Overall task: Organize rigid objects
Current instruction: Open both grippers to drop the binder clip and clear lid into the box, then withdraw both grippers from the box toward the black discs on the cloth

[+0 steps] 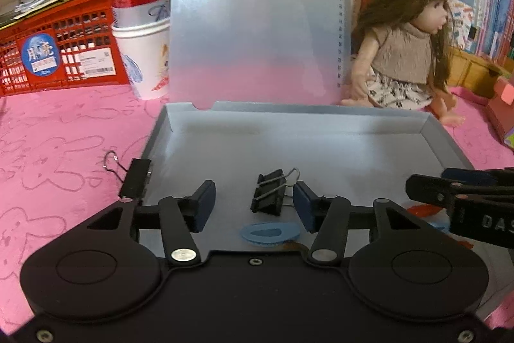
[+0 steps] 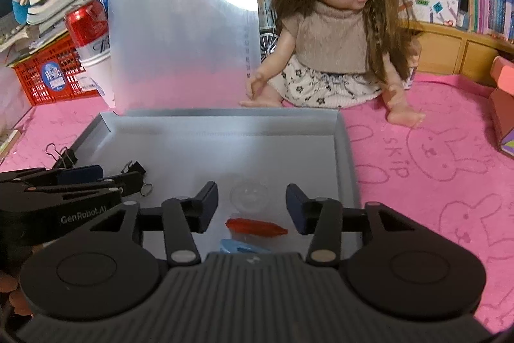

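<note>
Left tongs (image 1: 253, 204) part open over the grey box (image 1: 321, 143), gripping nothing; a black binder clip (image 1: 269, 192) lies between the pads, touching none. Right tongs (image 2: 252, 204) likewise apart and empty, above a red piece (image 2: 255, 227), a blue clip (image 2: 241, 246) cut off by the housing, and a clear disc (image 2: 249, 195), hard to make out. "GenRobot.AI" reads on the left housing. Second clip (image 1: 133, 179) at the box's left wall. Pink tabletop (image 2: 433, 166) stamped "SKIP".
</note>
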